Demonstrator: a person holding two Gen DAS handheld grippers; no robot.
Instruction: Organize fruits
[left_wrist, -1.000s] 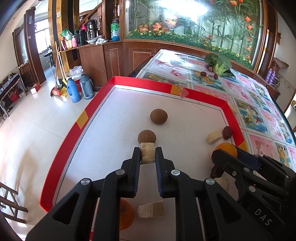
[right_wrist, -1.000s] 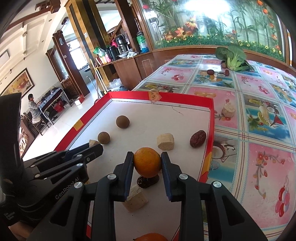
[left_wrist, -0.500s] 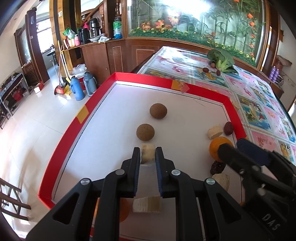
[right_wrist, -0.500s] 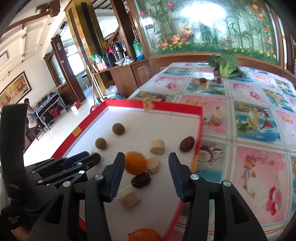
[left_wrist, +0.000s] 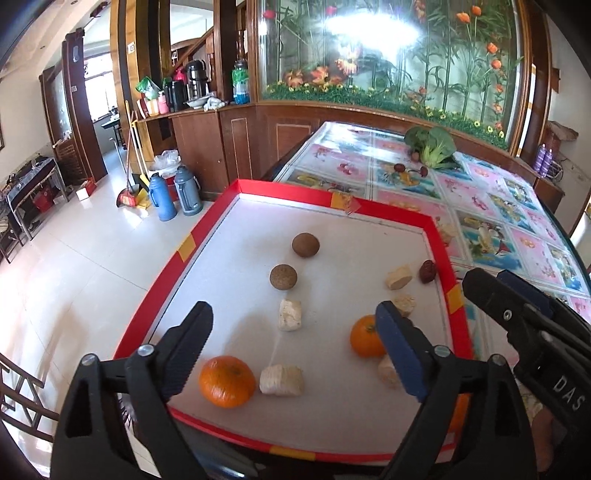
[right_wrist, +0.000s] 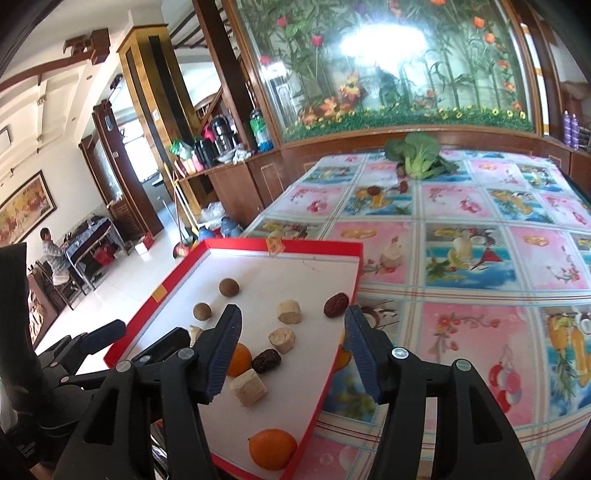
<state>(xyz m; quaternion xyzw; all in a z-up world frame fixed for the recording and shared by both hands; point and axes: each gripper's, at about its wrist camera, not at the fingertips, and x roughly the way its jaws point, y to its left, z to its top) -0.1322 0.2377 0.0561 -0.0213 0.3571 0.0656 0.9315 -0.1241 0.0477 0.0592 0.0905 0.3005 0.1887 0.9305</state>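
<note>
Fruit is scattered loosely over a red-rimmed tray (left_wrist: 207, 225) on a patterned tablecloth (right_wrist: 480, 266), so the sorting is judged far from finished. In the left wrist view, two brown round fruits (left_wrist: 305, 244) lie toward the far middle, a pale cut piece (left_wrist: 290, 314) sits just nearer than them, and an orange (left_wrist: 227, 381) lies at the near left beside a second pale piece (left_wrist: 282, 380). Another orange (left_wrist: 364, 340) is seen near the right rim, with a dark date (left_wrist: 427, 271) and more pale pieces farther along that side. No clear grouping by kind is visible, and one pale piece (right_wrist: 391, 255) remains outside the tray on the cloth, as does a leafy vegetable (right_wrist: 417, 151) at the far end. The left gripper (left_wrist: 291, 334) is held above the near part of the tray, jaws spread wide and empty. The right gripper (right_wrist: 293, 341) is likewise spread apart, nothing between its fingers, raised over the tray's right rim.
</note>
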